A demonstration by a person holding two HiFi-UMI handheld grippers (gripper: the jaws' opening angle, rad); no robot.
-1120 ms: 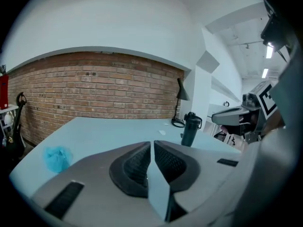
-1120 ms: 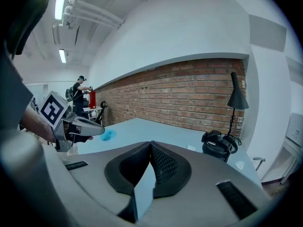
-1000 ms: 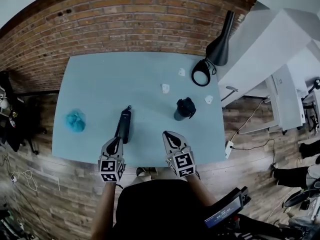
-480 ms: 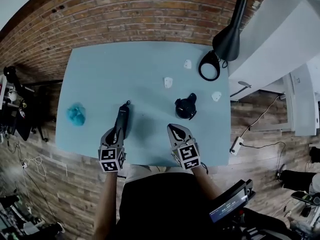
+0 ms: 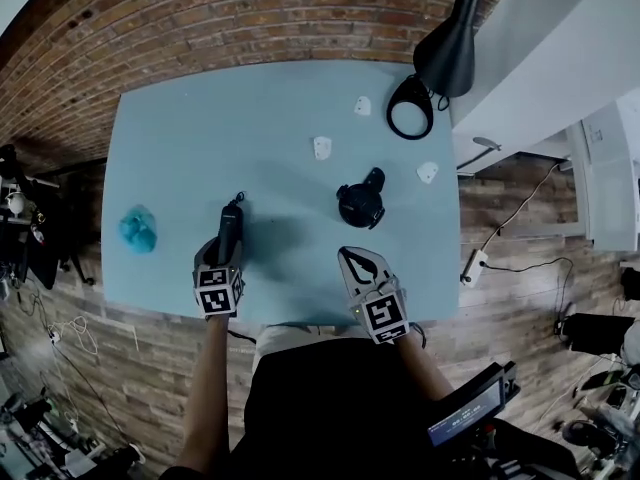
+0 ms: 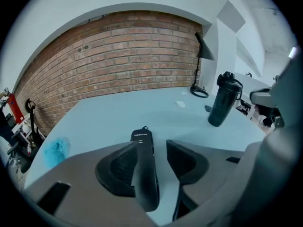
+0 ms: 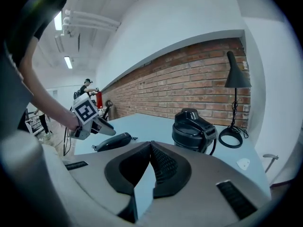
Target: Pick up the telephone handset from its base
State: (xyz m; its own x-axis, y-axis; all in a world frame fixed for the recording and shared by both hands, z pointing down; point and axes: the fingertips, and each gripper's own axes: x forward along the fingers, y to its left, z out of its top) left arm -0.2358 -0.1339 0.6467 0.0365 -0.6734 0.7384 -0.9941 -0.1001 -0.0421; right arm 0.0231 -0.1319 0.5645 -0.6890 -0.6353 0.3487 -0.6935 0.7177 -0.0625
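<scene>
So the telephone handset isn't sitting on any base that I can make out. It's just lying flat on the bench, a bit left of the middle and close to the near edge, long axis running from near edge to far edge. That's probably why the left tongs come in over the near edge, tilted down along the handset's length: that way the two jaws end up on either long side of it.

In the left gripper view the jaws are spread and have just been opening, with the near end of the handset between them. It sits right up against the left jaw, maybe touching it, and there's a clear gap to the right jaw. So nothing is pinching it yet, it's only straddled. My guess is this is the line-up right before the squeeze, and the tongs look a bit off-centre for it.

The right tongs are pressed together with nothing in them, hanging over the near edge right of the middle, apart from everything. Looks like they're just parked out of the way.

The black bottle stands mid-bench toward the right, the lamp is at the far right corner and a blue crumpled thing lies by the left edge, all well apart from the handset.
</scene>
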